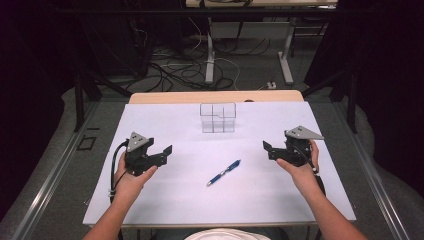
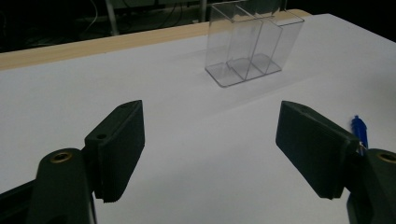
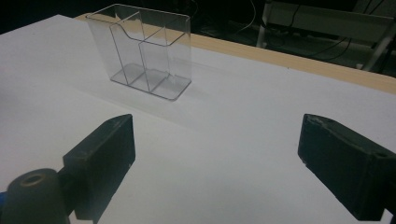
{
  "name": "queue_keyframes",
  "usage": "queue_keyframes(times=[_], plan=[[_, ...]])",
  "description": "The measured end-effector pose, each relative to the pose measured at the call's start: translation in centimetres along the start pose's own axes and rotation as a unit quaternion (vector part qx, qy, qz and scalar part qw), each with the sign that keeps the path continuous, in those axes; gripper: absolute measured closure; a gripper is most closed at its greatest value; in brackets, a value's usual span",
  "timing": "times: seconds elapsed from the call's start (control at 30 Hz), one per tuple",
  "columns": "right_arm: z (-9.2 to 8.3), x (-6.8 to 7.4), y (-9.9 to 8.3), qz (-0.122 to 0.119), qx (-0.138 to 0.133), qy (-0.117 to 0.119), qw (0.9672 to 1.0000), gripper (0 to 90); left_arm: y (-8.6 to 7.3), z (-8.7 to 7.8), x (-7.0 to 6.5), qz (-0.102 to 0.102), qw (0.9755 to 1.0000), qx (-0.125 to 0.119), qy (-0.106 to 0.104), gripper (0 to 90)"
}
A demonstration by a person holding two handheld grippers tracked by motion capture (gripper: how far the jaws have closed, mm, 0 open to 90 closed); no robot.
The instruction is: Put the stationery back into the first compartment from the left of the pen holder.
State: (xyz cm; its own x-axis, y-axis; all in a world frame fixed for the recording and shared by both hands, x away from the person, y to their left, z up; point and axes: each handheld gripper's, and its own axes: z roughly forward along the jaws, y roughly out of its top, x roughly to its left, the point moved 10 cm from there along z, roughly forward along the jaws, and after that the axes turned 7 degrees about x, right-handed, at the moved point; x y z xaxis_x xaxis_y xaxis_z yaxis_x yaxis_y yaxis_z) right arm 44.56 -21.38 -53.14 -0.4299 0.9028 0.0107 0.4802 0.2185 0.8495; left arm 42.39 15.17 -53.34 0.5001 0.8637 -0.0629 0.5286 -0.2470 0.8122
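A blue pen lies slanted on the white table top, between the two hands. A clear plastic organizer with several compartments stands empty toward the back middle. My left gripper hovers at the left, open, jaws pointing right toward the centre with nothing between them. In the left gripper view the left gripper faces the organizer, and the pen's tip peeks past the right jaw. My right gripper is at the right, open and empty. The right gripper view has the right gripper facing the organizer.
A bare wooden strip runs along the table's far edge. Beyond it are dark floor, loose cables and the white legs of another table. A metal rail runs along the left side.
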Motion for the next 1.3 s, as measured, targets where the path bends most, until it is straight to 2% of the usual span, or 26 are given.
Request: queue_keyframes(times=[0.17,0.43,0.73,0.93,1.0,1.03,1.1,1.2,1.3], plan=[[0.0,-0.3,-0.2,-0.004,0.005,-0.004,1.0,10.8,0.4,0.6,-1.6,0.021,0.9997,0.01,-0.013,29.3],[0.1,-0.2,-0.4,-0.007,0.009,-0.004,0.9999,11.3,1.3,1.3,-3.6,0.041,0.9985,0.019,-0.031,31.1],[0.2,-0.2,-0.6,-0.006,0.012,-0.001,0.9999,11.7,1.8,2.2,-4.6,0.05,0.9974,0.033,-0.041,31.1],[0.3,-0.4,-0.8,-0.016,0.017,-0.005,0.9997,11.7,1.8,2.9,-5.3,0.061,0.9959,0.044,-0.05,31.1],[0.4,-0.5,-0.9,-0.019,0.018,-0.008,0.9996,11.7,1.8,3.0,-5.5,0.065,0.995,0.055,-0.053,31.1],[0.4,-0.5,-1.0,-0.022,0.019,-0.009,0.9995,11.6,1.8,3.2,-5.6,0.062,0.9951,0.055,-0.054,31.1],[0.5,-0.5,-1.2,-0.035,0.025,-0.009,0.999,9.4,1.7,3.4,-5.7,0.063,0.9942,0.066,-0.056,31.1],[0.6,-0.4,-1.4,-0.036,0.03,-0.006,0.9989,8.0,1.6,3.8,-6.0,0.062,0.993,0.078,-0.063,31.5],[0.7,-0.3,-1.5,-0.039,0.032,-0.005,0.9987,1.9,1.4,4.2,-6.3,0.063,0.992,0.088,-0.065,33.1]])
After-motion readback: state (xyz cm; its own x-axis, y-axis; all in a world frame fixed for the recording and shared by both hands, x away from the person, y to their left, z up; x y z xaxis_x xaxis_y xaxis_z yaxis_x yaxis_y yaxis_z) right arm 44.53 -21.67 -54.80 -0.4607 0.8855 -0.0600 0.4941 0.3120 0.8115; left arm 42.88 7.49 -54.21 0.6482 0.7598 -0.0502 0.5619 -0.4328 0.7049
